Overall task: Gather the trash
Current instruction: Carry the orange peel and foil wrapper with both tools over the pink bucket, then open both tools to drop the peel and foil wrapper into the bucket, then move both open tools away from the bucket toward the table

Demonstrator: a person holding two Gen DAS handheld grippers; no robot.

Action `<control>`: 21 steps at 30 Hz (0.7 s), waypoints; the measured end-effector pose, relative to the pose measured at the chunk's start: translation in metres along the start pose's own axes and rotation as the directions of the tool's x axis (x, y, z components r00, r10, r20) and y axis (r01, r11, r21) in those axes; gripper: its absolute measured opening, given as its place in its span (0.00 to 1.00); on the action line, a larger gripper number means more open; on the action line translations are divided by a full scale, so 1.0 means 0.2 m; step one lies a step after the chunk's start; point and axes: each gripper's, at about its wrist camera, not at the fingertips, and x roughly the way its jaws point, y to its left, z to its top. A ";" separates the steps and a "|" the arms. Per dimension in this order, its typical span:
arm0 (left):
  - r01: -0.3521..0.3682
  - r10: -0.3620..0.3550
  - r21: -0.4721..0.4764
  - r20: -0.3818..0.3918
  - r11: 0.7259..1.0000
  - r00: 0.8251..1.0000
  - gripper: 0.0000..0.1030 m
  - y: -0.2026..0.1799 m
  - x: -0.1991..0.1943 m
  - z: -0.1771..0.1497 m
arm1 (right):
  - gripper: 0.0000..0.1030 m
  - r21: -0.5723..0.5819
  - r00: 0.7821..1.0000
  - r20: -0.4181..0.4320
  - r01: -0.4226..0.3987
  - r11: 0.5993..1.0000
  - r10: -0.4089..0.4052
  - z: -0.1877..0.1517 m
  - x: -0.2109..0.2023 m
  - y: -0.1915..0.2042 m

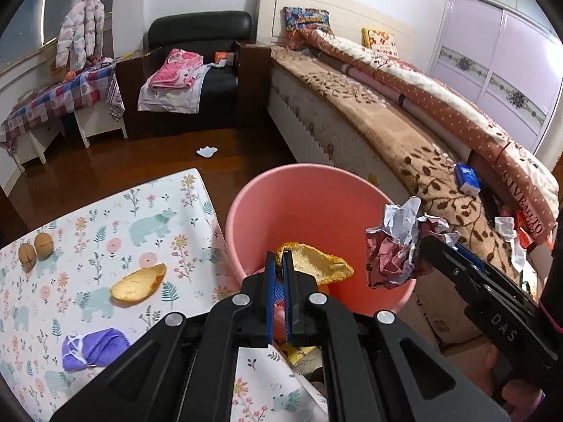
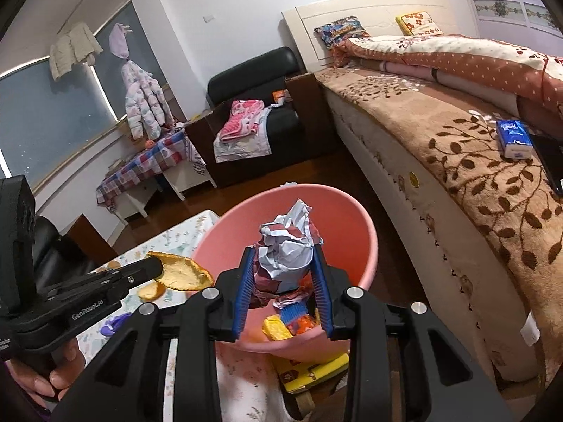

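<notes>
Pink bin — bed beside (peel tabled)

The right claw grips a crumpled paper wad between its blue pads, held above a pink bin that already contains yellow and orange scraps. At left, the left claw pinches an orange peel near the bin's rim, over a floral-patterned table. A bed runs along the right.

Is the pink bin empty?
No. The pink bin already holds yellow and orange scraps at its bottom, seen from the right wrist.
</notes>
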 end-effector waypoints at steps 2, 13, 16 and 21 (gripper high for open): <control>0.003 -0.003 -0.006 -0.014 1.000 1.000 0.03 0.00 0.04 0.00 | 0.31 0.001 1.000 -0.010 0.001 1.000 -0.001 0.00 0.02 -0.01; 0.043 -0.043 -0.002 -0.023 0.999 0.999 0.35 0.00 0.10 -0.02 | 0.41 0.051 0.998 -0.066 -0.020 0.998 0.023 -0.01 0.11 -0.05; 0.057 -0.057 -0.006 -0.012 0.998 0.998 0.36 0.02 0.07 -0.03 | 0.41 0.048 0.997 -0.073 -0.012 0.999 0.015 -0.02 0.11 -0.04; 0.060 -0.059 -0.013 0.013 0.998 0.998 0.36 0.06 0.00 -0.02 | 0.41 0.024 0.999 -0.050 -0.010 1.000 0.011 -0.02 0.06 0.01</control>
